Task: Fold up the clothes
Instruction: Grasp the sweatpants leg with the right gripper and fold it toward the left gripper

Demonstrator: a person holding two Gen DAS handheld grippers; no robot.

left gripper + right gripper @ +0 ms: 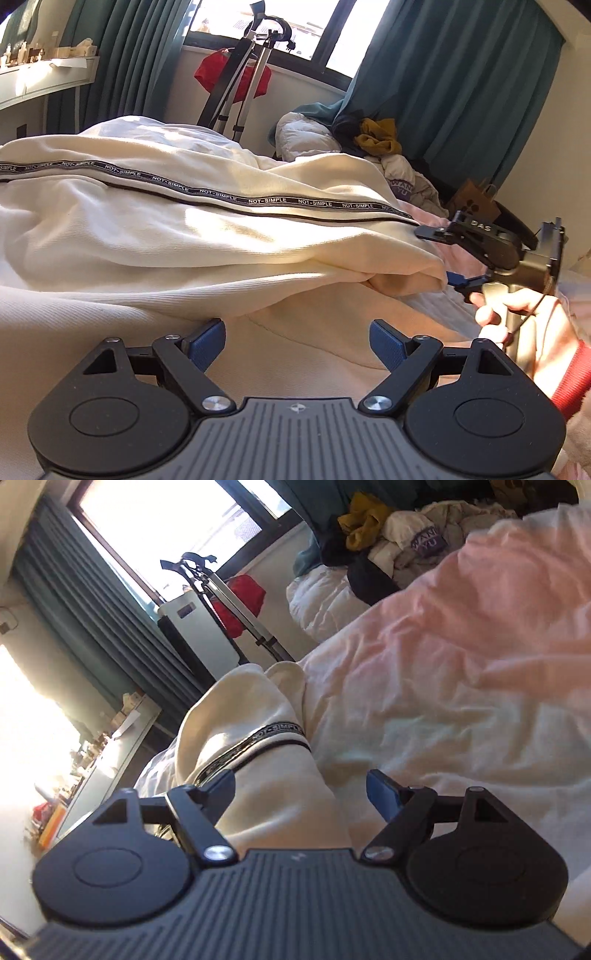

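A cream garment (221,236) with a black "NOT-SIMPLE" stripe (273,201) lies folded over on the bed. My left gripper (298,341) is open and empty, low over the cream cloth near its front. My right gripper (437,254) shows at the right of the left wrist view, its jaws spread wide around the garment's folded end. In the right wrist view the right gripper (300,794) is open, with the cream garment (258,760) and its stripe (273,734) running between the fingers.
The bed has a white and pink duvet (461,686). A heap of other clothes (384,147) lies at the far end by teal curtains (461,85). A folded stand (236,85) with a red bag leans by the window. A shelf (40,79) is at the left.
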